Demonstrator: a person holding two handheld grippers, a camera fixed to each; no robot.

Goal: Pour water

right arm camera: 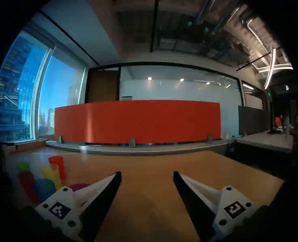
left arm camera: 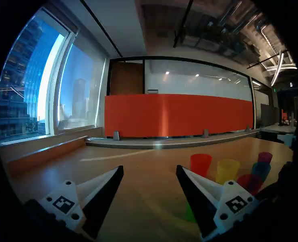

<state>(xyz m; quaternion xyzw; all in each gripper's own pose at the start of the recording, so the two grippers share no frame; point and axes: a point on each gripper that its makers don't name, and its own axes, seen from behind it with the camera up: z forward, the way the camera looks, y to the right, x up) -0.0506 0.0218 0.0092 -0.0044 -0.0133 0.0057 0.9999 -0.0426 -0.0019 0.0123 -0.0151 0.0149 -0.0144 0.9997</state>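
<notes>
Several coloured plastic cups stand grouped on a wooden table (left arm camera: 149,189). In the left gripper view they are to the right: an orange cup (left arm camera: 200,163), a yellow cup (left arm camera: 227,170), a blue cup (left arm camera: 261,169), a red cup (left arm camera: 249,182), a purple cup (left arm camera: 265,156) and a green cup (left arm camera: 190,211) half hidden behind a finger. My left gripper (left arm camera: 149,167) is open and empty, left of the cups. In the right gripper view the orange cup (right arm camera: 57,163), yellow cup (right arm camera: 51,172) and blue cup (right arm camera: 44,188) sit at the far left. My right gripper (right arm camera: 147,174) is open and empty.
An orange partition (left arm camera: 177,115) with a low ledge runs along the table's far edge. Tall windows (left arm camera: 36,97) fill the left side. Another desk (right arm camera: 265,141) stands at the right, past the table's edge. The wood straight ahead of both grippers is bare.
</notes>
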